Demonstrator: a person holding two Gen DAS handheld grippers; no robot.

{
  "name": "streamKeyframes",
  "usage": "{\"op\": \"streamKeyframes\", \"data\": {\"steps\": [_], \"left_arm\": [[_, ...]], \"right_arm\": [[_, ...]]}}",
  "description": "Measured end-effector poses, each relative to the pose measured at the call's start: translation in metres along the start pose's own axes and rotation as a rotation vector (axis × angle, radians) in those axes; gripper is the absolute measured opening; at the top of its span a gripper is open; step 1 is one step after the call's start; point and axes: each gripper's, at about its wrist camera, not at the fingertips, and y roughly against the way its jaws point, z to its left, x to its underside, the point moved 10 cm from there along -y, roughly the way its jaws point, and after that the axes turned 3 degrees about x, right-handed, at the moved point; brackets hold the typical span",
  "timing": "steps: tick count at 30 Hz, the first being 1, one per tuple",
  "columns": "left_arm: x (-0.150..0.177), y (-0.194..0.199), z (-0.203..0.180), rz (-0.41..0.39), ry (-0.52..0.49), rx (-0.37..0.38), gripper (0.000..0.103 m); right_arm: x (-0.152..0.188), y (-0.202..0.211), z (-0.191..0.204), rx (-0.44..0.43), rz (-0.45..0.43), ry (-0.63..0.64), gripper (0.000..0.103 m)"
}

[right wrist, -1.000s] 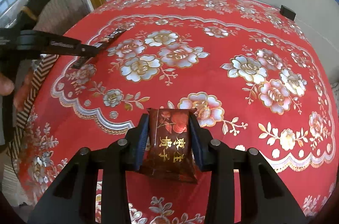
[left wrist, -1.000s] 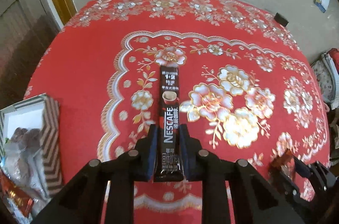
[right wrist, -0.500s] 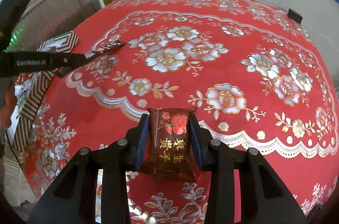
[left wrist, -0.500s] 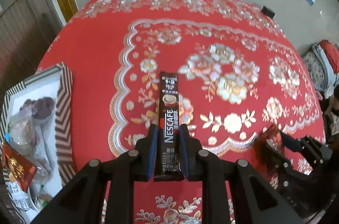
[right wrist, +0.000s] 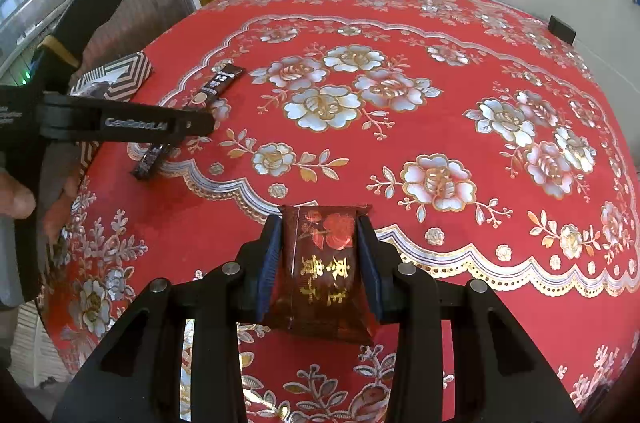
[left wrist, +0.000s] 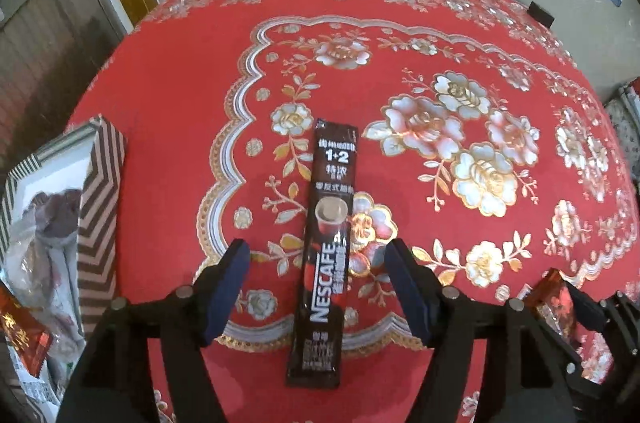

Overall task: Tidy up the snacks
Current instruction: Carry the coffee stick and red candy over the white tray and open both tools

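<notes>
Left tongs [left wrist: 316, 287] just opened; coffee stick [left wrist: 326, 247] lies loose between them on the bench [left wrist: 168, 127].
Stick's long axis runs straight away from the left tongs, pads clear both sides. Right tongs [right wrist: 318, 263] grip a red snack packet [right wrist: 324, 271]. Box [left wrist: 100, 207] sits left, nearer the left hand; only the left view shows its contents.

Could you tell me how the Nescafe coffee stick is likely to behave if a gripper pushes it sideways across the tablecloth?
The coffee stick lies flat, long and thin, so it would probably slide or pivot, not roll. Its glossy wrapper looks slippery. It seems light and somewhat floppy.
</notes>
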Motion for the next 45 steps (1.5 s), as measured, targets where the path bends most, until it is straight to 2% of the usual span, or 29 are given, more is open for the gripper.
{"op": "streamKeyframes", "data": {"steps": [2, 3, 4, 11, 18, 19, 20, 25, 33, 34, 35, 36, 38, 40, 43, 45], "left_arm": [[-0.001, 0.003, -0.001, -0.022, -0.007, 0.006, 0.052], [-0.002, 0.004, -0.001, -0.026, -0.019, 0.005, 0.027], [-0.001, 0.006, -0.002, -0.018, -0.023, 0.023, 0.021], [0.013, 0.018, 0.003, -0.022, -0.030, 0.056, 0.019], [0.026, 0.057, 0.020, -0.074, 0.007, 0.100, 0.019], [0.028, 0.063, 0.022, -0.080, 0.011, 0.109, 0.019], [0.031, 0.069, 0.024, -0.086, 0.016, 0.123, 0.019], [0.038, 0.093, 0.029, -0.108, 0.026, 0.184, 0.019], [0.049, 0.110, 0.039, -0.139, 0.030, 0.209, 0.019], [0.050, 0.110, 0.040, -0.135, 0.032, 0.216, 0.020], [0.052, 0.109, 0.039, -0.132, 0.031, 0.219, 0.020], [0.053, 0.108, 0.040, -0.132, 0.033, 0.218, 0.020], [0.054, 0.106, 0.041, -0.131, 0.038, 0.216, 0.020], [0.055, 0.104, 0.040, -0.123, 0.041, 0.225, 0.020], [0.059, 0.102, 0.038, -0.113, 0.033, 0.221, 0.020], [0.060, 0.103, 0.038, -0.115, 0.030, 0.222, 0.020]], "right_arm": [[0.000, -0.001, 0.000, 0.002, 0.000, 0.003, 0.036], [0.001, -0.001, 0.001, 0.002, 0.000, 0.005, 0.036], [0.001, -0.001, 0.001, 0.000, 0.000, 0.005, 0.036], [0.000, 0.002, 0.014, -0.015, -0.010, 0.016, 0.035], [-0.007, 0.010, 0.042, -0.037, -0.027, 0.062, 0.035], [-0.007, 0.011, 0.047, -0.042, -0.030, 0.071, 0.033], [-0.008, 0.012, 0.052, -0.047, -0.032, 0.081, 0.026], [-0.016, 0.016, 0.074, -0.056, -0.040, 0.126, 0.025], [-0.020, 0.025, 0.064, -0.045, -0.044, 0.121, 0.026], [-0.018, 0.026, 0.062, -0.054, -0.030, 0.135, 0.032], [-0.016, 0.025, 0.061, -0.061, -0.017, 0.143, 0.043], [-0.013, 0.023, 0.058, -0.063, 0.001, 0.147, 0.048], [-0.010, 0.019, 0.052, -0.063, 0.022, 0.119, 0.050], [-0.006, 0.016, 0.055, -0.099, 0.026, 0.105, 0.050], [0.000, 0.008, 0.064, -0.085, 0.046, 0.164, 0.061], [0.006, -0.005, 0.066, -0.052, 0.079, 0.214, 0.061]]}}
